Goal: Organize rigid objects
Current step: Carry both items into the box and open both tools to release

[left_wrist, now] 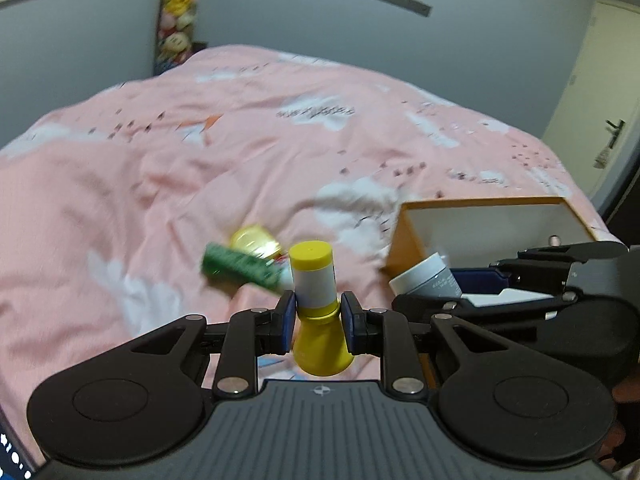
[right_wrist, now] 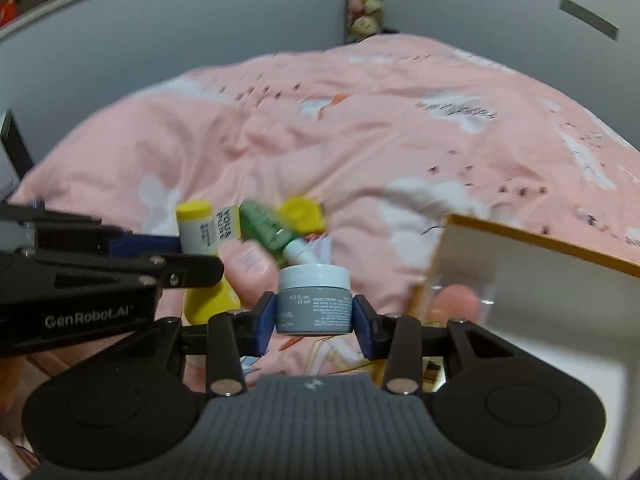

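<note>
The left gripper [left_wrist: 316, 322] is clamping an upright yellow plastic tube [left_wrist: 313, 280]; the right gripper [right_wrist: 313, 316] is pinching a small grey jar [right_wrist: 313, 300]. The open orange cardboard box [right_wrist: 540, 280] is lying just right of the jar, nearer that hand.

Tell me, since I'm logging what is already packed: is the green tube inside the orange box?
No. The green tube lies on the pink bedcover, left of the orange box.

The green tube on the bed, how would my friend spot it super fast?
Find the big pink bedspread, then the orange box at its near edge. Beside the box lie a few small items; the green tube lies on its side against a round yellow lid. It is the only green thing there.
</note>
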`<state>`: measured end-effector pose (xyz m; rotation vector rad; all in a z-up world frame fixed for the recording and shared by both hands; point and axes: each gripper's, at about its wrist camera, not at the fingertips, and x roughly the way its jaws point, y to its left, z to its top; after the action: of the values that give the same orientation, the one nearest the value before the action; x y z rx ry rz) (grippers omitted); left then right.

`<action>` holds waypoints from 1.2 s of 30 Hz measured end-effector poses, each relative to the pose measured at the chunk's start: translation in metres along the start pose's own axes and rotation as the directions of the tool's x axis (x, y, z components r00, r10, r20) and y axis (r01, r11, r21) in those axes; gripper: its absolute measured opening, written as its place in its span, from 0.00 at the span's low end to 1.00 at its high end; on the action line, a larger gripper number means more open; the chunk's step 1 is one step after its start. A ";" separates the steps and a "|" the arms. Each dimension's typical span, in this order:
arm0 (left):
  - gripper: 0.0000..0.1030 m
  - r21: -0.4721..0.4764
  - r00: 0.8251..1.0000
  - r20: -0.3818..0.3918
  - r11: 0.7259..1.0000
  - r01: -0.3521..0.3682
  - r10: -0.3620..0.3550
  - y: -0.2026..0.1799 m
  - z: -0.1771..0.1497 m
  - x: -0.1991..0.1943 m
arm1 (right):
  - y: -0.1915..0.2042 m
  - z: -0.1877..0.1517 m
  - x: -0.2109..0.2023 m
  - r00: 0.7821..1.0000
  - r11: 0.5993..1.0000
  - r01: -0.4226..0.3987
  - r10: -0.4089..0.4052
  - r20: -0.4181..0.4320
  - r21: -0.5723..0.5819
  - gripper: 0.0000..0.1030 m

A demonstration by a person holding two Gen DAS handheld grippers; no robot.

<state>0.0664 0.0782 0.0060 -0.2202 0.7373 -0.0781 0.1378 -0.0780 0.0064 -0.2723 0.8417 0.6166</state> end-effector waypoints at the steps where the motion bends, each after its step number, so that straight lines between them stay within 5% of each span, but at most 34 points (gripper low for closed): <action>1: 0.26 0.017 1.000 0.007 1.000 0.012 -0.012 -0.007 0.002 -0.001 | -0.006 0.000 -0.005 1.000 1.000 0.010 -0.010 0.010 0.012 0.40; 8: 0.26 0.109 0.989 0.018 0.983 0.146 -0.149 -0.057 0.023 0.006 | -0.049 -0.004 -0.034 0.993 0.991 0.111 -0.114 0.033 0.079 0.40; 17: 0.26 0.191 0.956 -0.051 0.937 0.294 -0.290 -0.122 0.042 0.059 | -0.120 -0.024 -0.044 0.965 0.949 0.260 -0.254 -0.061 0.176 0.40; 24: 0.26 0.196 0.950 -0.112 0.931 0.309 -0.291 -0.148 0.035 0.102 | -0.157 -0.036 -0.025 0.939 0.923 0.334 -0.307 -0.154 0.193 0.40; 36: 0.26 0.211 0.945 -0.210 0.932 0.294 -0.250 -0.154 0.014 0.151 | -0.171 -0.050 0.018 0.915 0.934 0.324 -0.269 -0.300 0.151 0.39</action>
<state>0.1883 -0.0913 -0.0491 -0.0830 0.8662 -0.4559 0.2200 -0.2299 -0.0416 -0.3022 1.0975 0.2062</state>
